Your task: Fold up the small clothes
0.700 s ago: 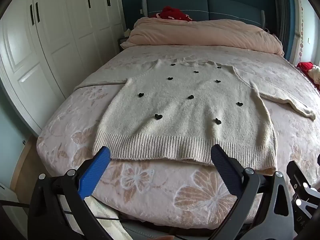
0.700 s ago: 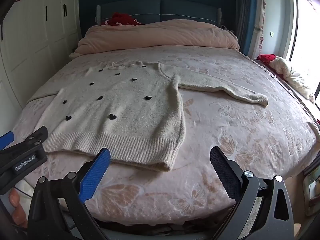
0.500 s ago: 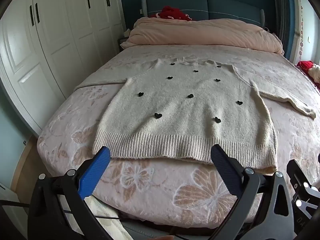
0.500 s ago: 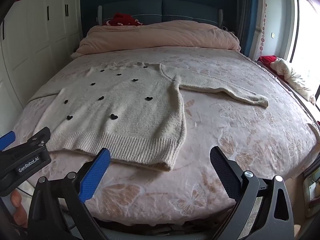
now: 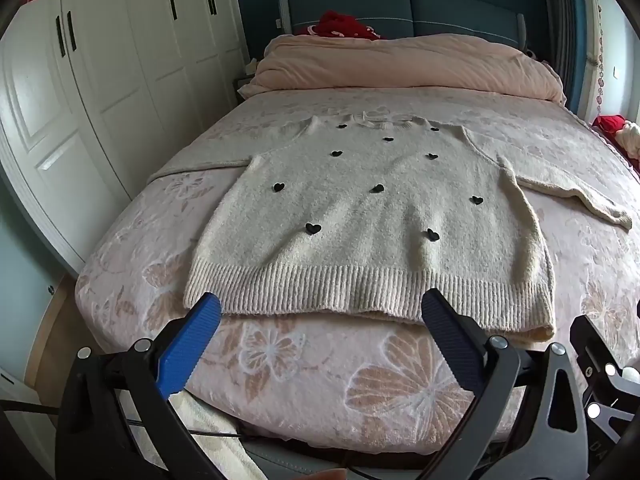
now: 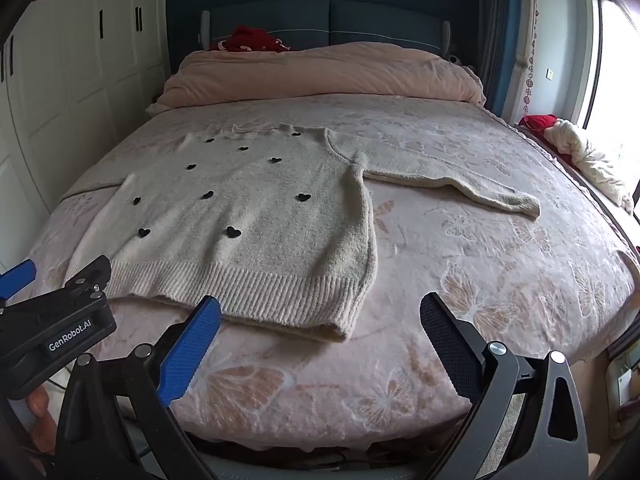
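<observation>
Left wrist view: white wardrobe (image 5: 100, 92), then a bed (image 5: 304, 364) with a cream sweater (image 5: 360, 220) spread flat, one sleeve (image 5: 192, 166) partly hidden. Left tongs (image 5: 320, 312) and right tongs (image 6: 318, 312) are released, empty.

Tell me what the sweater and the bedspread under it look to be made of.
Sweater: fuzzy cream knit, probably wool or acrylic; ribbed hem, matte nap, small black hearts.
Bedspread: plush pink fabric, maybe fleece; soft sheen, raised floral and butterfly pattern.
</observation>
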`<state>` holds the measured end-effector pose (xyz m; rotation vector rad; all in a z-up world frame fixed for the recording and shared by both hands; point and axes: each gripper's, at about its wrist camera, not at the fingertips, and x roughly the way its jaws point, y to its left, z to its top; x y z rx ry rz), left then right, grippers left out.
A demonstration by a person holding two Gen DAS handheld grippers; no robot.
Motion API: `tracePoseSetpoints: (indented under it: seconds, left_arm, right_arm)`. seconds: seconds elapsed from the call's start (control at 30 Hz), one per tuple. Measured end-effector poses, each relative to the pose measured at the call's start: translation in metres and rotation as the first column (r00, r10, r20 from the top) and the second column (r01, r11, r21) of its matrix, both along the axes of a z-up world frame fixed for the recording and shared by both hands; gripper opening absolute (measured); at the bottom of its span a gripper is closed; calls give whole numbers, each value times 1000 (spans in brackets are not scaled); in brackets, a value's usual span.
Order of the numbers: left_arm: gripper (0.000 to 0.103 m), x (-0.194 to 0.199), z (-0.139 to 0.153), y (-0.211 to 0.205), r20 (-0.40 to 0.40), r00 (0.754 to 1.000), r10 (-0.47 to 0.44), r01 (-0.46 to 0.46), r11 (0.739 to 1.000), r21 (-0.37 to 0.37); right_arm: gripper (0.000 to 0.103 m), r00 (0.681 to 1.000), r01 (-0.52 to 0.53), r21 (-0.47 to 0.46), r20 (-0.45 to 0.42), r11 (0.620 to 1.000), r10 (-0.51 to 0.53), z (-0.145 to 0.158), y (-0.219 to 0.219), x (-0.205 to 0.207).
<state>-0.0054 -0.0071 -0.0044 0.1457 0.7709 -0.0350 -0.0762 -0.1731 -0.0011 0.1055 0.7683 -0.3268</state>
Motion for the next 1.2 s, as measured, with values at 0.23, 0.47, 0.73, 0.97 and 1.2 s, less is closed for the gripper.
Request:
tracePoseSetpoints:
  seconds: [0.23, 0.47, 0.73, 0.97, 1.2]
  left_arm:
    - [98, -1, -3, -1, -4, 1000, 6, -6, 1000, 12]
    - [98, -3, -6, -1, -4, 1000, 2, -2, 1000, 21]
    - [98, -4, -5, -2, 1, 1000, -4, 4, 1000, 17]
    - [98, -5, -5, -2, -1, 1000, 0, 0, 1000, 17]
    - [98, -4, -6, -2, -13, 1000, 5, -4, 1000, 19]
  right_arm:
    - [98, 1000, 2, 3, 2, 1000, -2, 0, 0, 0]
    - [98, 1000, 1, 7, 4, 1000, -1, -1, -2, -2]
    - [98, 1000, 0, 8, 4, 1000, 0, -2, -2, -2]
    - [98, 1000, 0, 9, 4, 1000, 0, -2, -2, -1]
    - [98, 1000, -2, 13, 4, 1000, 2, -3, -1, -2]
